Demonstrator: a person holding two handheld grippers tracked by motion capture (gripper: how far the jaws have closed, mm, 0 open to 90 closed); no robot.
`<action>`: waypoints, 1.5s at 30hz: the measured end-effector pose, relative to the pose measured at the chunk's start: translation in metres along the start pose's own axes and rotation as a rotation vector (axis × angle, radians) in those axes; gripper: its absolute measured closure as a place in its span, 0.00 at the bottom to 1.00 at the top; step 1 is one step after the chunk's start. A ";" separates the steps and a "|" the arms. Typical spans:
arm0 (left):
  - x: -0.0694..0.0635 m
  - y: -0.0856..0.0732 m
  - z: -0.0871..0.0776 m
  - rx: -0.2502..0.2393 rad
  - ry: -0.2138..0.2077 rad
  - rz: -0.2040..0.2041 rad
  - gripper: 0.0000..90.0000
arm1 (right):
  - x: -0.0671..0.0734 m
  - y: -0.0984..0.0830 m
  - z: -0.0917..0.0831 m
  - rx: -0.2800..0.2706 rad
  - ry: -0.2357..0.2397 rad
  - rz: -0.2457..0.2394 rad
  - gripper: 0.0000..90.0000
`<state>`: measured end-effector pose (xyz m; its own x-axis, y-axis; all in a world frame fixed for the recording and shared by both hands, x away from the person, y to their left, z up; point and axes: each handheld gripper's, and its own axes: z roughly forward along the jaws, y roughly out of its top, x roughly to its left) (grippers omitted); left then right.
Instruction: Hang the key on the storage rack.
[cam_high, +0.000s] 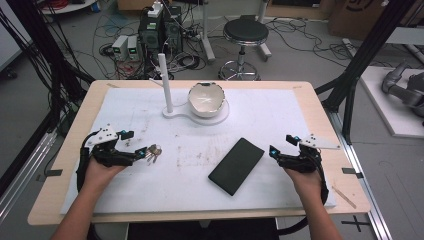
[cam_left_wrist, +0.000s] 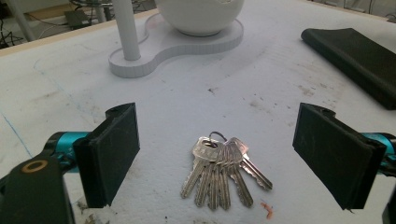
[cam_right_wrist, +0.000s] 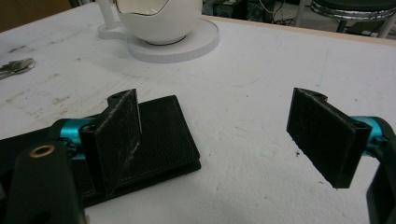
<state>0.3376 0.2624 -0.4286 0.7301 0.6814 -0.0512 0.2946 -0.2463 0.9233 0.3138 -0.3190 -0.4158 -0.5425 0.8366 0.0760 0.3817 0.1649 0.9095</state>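
The bunch of keys (cam_left_wrist: 223, 170) lies flat on the counter (cam_high: 300, 130), well in front of the white bowl (cam_high: 205, 98) and to its left. The left gripper (cam_high: 141, 154) has its jaws spread on either side of the keys, touching nothing. The right gripper (cam_high: 274, 152) holds its jaws spread and empty just beside the black wallet (cam_high: 236, 165), which lies in front of the bowl.

In the left gripper view, the top edge is cutting off the white rounded ceramic bowl (cam_left_wrist: 201, 16) and the white upright post (cam_left_wrist: 126, 28), while the right edge is clipping the flat black leather wallet (cam_left_wrist: 355, 56). In the right gripper view, the near jaw is hiding part of that wallet, and the left edge is cropping the bunch of silver metal keys (cam_right_wrist: 14, 66).
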 end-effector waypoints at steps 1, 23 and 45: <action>0.000 0.000 0.000 -0.001 -0.001 -0.002 0.16 | 0.000 0.000 0.001 -0.001 0.000 -0.009 0.20; 0.002 0.013 0.024 0.041 -0.046 -0.011 0.24 | 0.005 -0.002 -0.001 0.036 -0.010 -0.063 0.20; 0.006 0.015 0.068 0.218 -0.100 -0.024 0.40 | 0.002 -0.004 -0.003 0.040 -0.019 -0.058 0.20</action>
<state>0.3883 0.2154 -0.4407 0.7752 0.6202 -0.1199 0.4311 -0.3806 0.8181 0.3095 -0.3196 -0.4180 -0.5501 0.8350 0.0158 0.3803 0.2336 0.8949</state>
